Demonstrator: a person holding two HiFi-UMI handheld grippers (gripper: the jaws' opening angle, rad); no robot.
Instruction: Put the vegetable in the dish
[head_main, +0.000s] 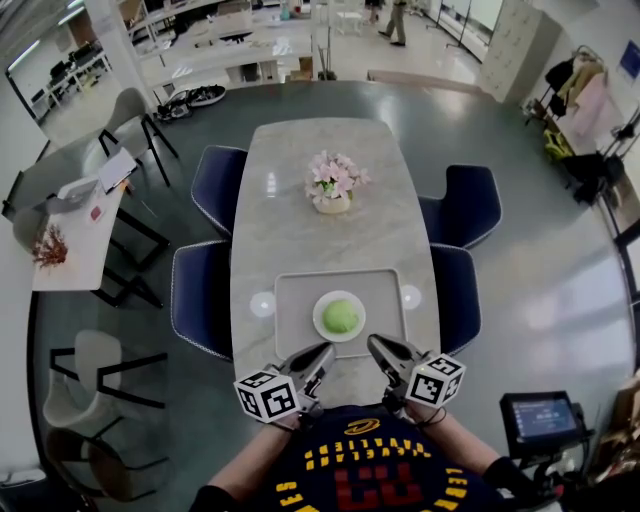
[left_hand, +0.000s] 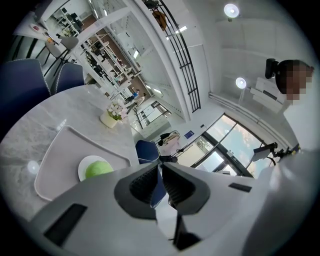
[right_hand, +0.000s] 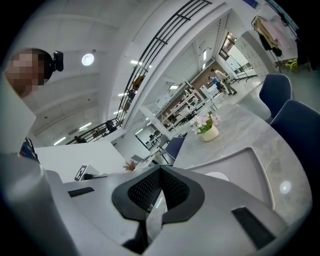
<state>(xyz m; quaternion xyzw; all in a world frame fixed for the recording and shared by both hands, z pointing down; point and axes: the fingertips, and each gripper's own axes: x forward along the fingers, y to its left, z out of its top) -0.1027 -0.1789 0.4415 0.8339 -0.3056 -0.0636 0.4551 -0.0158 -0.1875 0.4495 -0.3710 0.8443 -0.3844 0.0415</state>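
A round green vegetable (head_main: 340, 316) lies in a white dish (head_main: 322, 322) on a grey tray (head_main: 292, 310) near the table's front end. The left gripper view shows the same vegetable (left_hand: 98, 169) and dish (left_hand: 83, 168) at lower left. My left gripper (head_main: 319, 359) hovers just short of the tray's near edge, jaws shut and empty (left_hand: 160, 167). My right gripper (head_main: 376, 350) is held beside it on the right, also shut on nothing (right_hand: 160, 170). Both point up and away from the table.
A vase of pink flowers (head_main: 334, 184) stands mid-table. Two small round coasters (head_main: 262, 304) (head_main: 409, 296) flank the tray. Blue chairs (head_main: 202, 298) (head_main: 466, 206) line both long sides. A screen device (head_main: 542, 416) sits at lower right.
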